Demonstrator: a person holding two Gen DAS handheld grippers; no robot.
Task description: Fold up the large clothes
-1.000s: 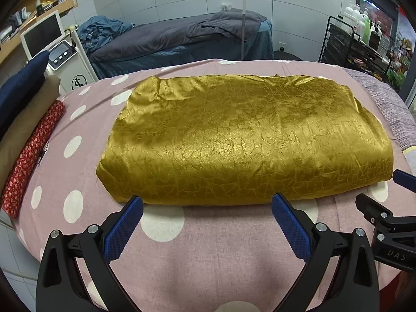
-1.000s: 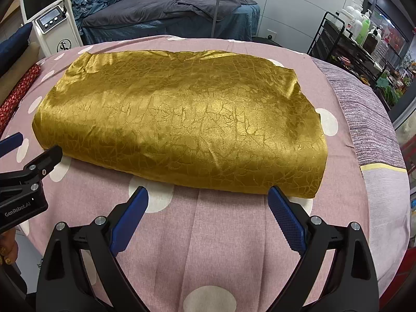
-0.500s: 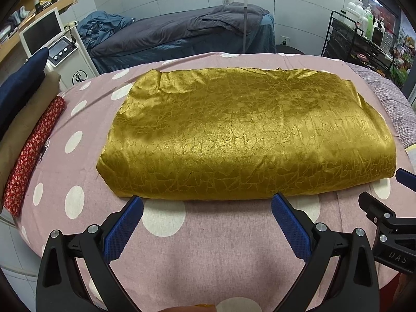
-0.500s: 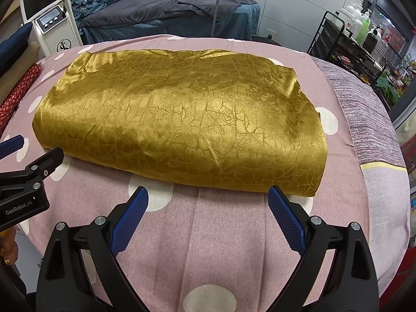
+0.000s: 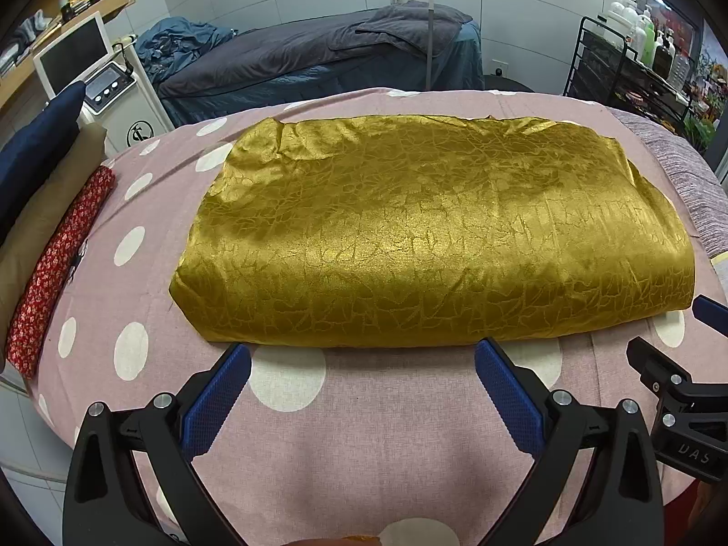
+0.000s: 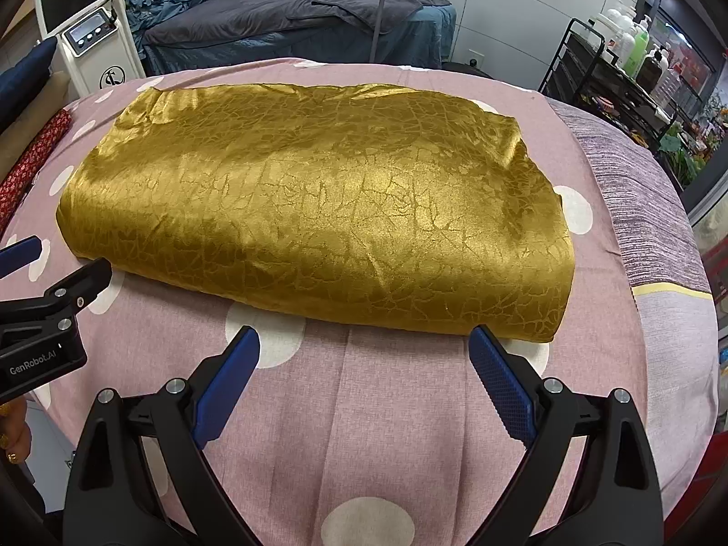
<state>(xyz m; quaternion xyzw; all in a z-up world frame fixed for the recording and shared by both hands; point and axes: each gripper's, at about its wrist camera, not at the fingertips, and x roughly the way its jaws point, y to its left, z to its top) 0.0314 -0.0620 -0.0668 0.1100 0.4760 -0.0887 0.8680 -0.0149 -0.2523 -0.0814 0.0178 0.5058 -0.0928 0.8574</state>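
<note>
Gold cloth (image 5: pixel 437 232), folded into a thick oblong, lies on the polka-dot bed (image 5: pixel 346 446). It looks soft, light and slippery, best pinched at its near corners. Left tongs (image 5: pixel 361 375) and right tongs (image 6: pixel 364 364) hover just short, both spread, empty.

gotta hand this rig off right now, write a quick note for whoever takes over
Left gripper: open, empty, just short of the near edge of the gold cloth.
Right gripper: open, empty, by the same edge nearer the cloth's right corner.
The cloth lies folded in a thick rectangle on the pink dotted bedspread, untouched by either gripper.
Done: at least one fold is in, judging by the rounded near edge.
Left: probably another fold to make it smaller, if wanted; nothing is gripped yet.
</note>
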